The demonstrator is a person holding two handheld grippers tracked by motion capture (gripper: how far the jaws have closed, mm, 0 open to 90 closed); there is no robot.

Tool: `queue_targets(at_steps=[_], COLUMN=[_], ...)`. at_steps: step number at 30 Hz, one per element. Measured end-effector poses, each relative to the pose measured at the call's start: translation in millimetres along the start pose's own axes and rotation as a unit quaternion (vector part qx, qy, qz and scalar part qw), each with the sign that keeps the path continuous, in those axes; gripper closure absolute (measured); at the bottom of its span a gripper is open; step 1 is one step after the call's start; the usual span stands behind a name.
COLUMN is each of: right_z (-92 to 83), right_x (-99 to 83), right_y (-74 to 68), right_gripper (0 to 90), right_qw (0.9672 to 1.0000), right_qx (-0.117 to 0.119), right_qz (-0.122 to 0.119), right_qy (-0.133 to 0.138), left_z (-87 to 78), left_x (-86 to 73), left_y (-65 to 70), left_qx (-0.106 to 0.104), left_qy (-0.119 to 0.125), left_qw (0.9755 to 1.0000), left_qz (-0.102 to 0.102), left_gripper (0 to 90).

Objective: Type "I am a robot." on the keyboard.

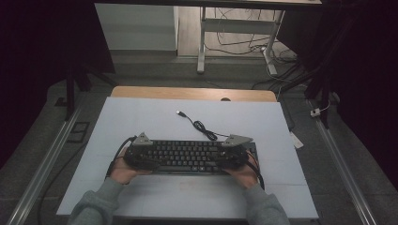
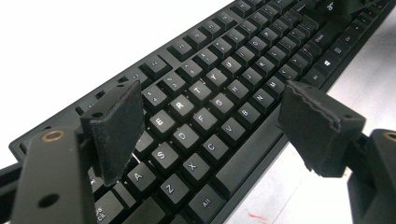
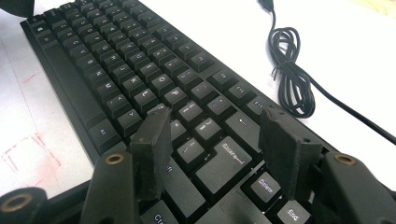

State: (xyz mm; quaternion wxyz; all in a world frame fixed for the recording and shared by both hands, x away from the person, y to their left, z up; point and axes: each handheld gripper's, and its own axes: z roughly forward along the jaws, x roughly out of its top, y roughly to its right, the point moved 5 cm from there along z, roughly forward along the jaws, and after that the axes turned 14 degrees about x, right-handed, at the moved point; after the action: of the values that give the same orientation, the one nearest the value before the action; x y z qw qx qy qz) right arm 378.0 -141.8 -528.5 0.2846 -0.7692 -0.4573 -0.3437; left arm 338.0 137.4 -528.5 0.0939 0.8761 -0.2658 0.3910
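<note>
A black keyboard [image 1: 187,157] lies flat on the white table sheet [image 1: 141,117], near the front edge. Its cable [image 1: 202,125] runs back in a loose coil to a USB plug [image 1: 179,113]. My left gripper [image 1: 139,153] hovers over the keyboard's left end. In the left gripper view its jaws [image 2: 215,116] stand wide open above the letter keys [image 2: 187,112], one pad over the far rows and one past the near edge. My right gripper [image 1: 235,153] is over the right end, open [image 3: 217,140], with the Enter and Delete keys below it. The coiled cable [image 3: 289,79] lies beside it.
The wooden tabletop [image 1: 187,93] shows beyond the sheet's far edge. Metal rails [image 1: 47,159] run along both sides of the table. A desk frame and floor cables [image 1: 244,44] stand farther back. Faint red marks [image 3: 32,154] are on the sheet.
</note>
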Motion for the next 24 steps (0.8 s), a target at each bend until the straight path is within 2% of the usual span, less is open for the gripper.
queue_targets(at_steps=[15, 24], right_z=[-0.7, 3.0], right_x=[0.9, 10.0], right_y=[-0.7, -8.6], right_gripper=[44.2, 44.8], right_qw=[1.0, 0.9998], right_qx=[-0.001, 0.012], right_qz=[-0.002, -0.004], right_qy=[0.002, 0.015], left_z=[1.4, 2.6], left_x=[-1.8, -2.1], left_y=[-3.9, -4.9], left_qx=[0.007, 0.009], left_qy=[-0.006, -0.008], left_qw=[0.9999, 0.9999], left_qz=[-0.006, -0.006], left_gripper=[22.4, 22.9])
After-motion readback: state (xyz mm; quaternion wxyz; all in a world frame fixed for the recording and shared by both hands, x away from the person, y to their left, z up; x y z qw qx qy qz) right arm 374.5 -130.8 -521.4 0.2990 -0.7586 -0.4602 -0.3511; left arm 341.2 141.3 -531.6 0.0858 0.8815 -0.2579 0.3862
